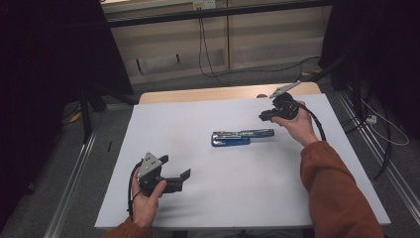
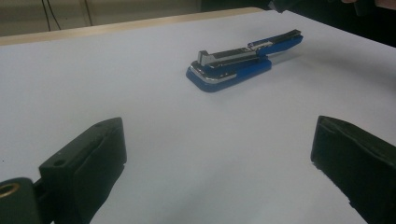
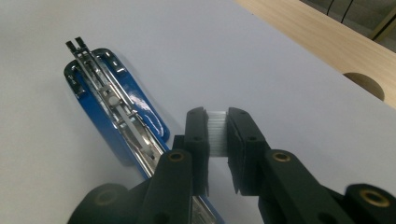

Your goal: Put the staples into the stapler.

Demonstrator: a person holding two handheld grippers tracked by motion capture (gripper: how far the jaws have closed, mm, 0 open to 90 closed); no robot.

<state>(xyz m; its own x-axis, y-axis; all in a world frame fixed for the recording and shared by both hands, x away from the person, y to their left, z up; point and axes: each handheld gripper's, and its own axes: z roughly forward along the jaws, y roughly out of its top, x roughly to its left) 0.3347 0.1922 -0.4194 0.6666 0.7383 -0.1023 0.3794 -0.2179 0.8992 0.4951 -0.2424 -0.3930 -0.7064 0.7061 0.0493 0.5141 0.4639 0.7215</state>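
Observation:
A blue stapler (image 1: 242, 136) lies swung open near the middle of the white table top (image 1: 198, 114), its metal staple channel facing up. In the right gripper view the stapler (image 3: 116, 107) is just left of and below my right gripper (image 3: 217, 116), which is shut on a small pale strip of staples (image 3: 217, 133). A hand holds that right gripper (image 1: 265, 116) above the table, to the right of the stapler's far end. My left gripper (image 1: 176, 171) rests open near the front left. Its jaws stand wide apart and empty around bare table, with the stapler (image 2: 243, 63) farther ahead.
The wooden table edge (image 1: 223, 93) runs along the far side, with a round hole (image 3: 366, 84) near its right end. Black cables (image 1: 208, 59) lie on the floor beyond. Dark stands and curtains flank the table.

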